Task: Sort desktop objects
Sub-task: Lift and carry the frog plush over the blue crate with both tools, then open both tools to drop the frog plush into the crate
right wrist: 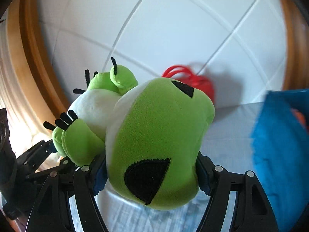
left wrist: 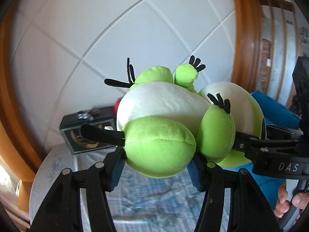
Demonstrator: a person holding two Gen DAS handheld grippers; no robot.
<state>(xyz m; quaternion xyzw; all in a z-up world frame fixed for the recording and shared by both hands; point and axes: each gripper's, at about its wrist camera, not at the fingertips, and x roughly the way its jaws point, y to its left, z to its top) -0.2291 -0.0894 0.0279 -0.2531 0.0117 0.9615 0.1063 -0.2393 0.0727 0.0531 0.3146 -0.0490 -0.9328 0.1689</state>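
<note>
Plush frog, lime green with a white belly and black toes, fills mid-frame. Left gripper clamps its foot; right gripper clamps its head.

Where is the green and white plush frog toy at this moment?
The green and white plush frog toy is held in the air above the table, gripped by the left gripper at one foot and the right gripper at its head.

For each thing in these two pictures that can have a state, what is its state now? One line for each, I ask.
green plush frog: lifted above the table, gripped at both ends.
left gripper: shut on a frog foot.
right gripper: shut on the frog's head.
black box: resting on the table, closed as far as shows.
blue cloth item: lying at the right, not held.
</note>
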